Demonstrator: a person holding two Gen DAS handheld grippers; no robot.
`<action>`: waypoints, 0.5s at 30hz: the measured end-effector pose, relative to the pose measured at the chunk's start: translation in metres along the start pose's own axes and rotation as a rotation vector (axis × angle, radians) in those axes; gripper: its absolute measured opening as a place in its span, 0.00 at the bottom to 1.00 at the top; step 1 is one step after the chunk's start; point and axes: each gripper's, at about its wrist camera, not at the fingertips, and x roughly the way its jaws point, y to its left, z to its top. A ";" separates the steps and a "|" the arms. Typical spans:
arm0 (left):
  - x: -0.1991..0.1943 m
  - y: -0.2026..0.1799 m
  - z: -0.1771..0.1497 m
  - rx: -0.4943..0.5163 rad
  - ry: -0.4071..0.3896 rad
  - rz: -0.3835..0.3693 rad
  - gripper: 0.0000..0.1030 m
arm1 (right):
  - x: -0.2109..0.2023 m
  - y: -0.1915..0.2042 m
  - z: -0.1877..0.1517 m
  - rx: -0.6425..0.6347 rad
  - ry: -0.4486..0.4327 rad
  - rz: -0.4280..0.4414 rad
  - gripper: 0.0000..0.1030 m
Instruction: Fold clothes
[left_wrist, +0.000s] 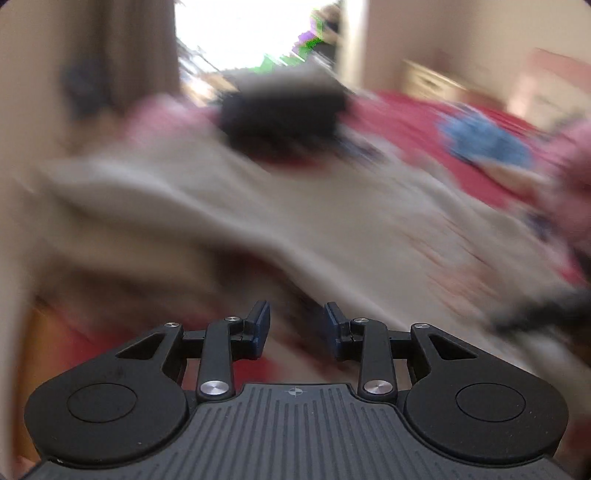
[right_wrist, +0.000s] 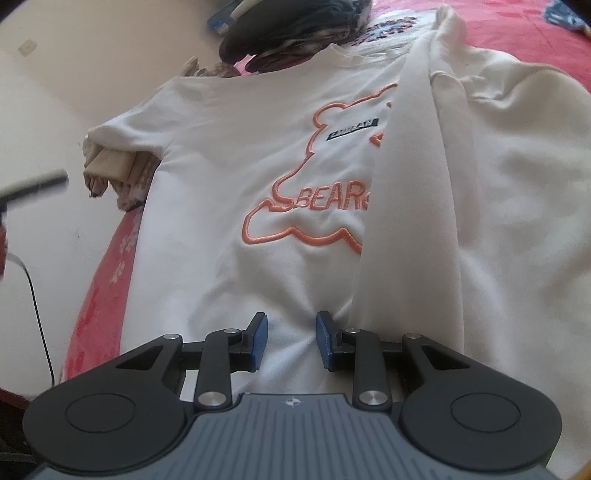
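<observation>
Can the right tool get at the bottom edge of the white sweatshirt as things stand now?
Probably yes. The right tool stands open directly over the white sweatshirt, and white cloth shows between its pads with nothing lying on top there. The folded-in sleeve lies to one side and does not seem to block it.

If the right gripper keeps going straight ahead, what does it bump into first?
Most likely the white sweatshirt. The right gripper points down at its lower front, and cloth already shows between the open jaws. Nothing else lies in the way.
</observation>
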 end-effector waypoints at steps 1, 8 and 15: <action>0.010 -0.008 -0.015 -0.009 0.053 -0.079 0.31 | 0.000 0.002 0.000 -0.012 0.000 -0.005 0.30; 0.071 -0.024 -0.064 -0.024 0.230 -0.306 0.31 | 0.000 0.003 -0.001 -0.041 -0.003 -0.010 0.31; 0.095 -0.025 -0.088 -0.057 0.236 -0.324 0.32 | 0.000 0.004 -0.003 -0.043 -0.009 -0.015 0.31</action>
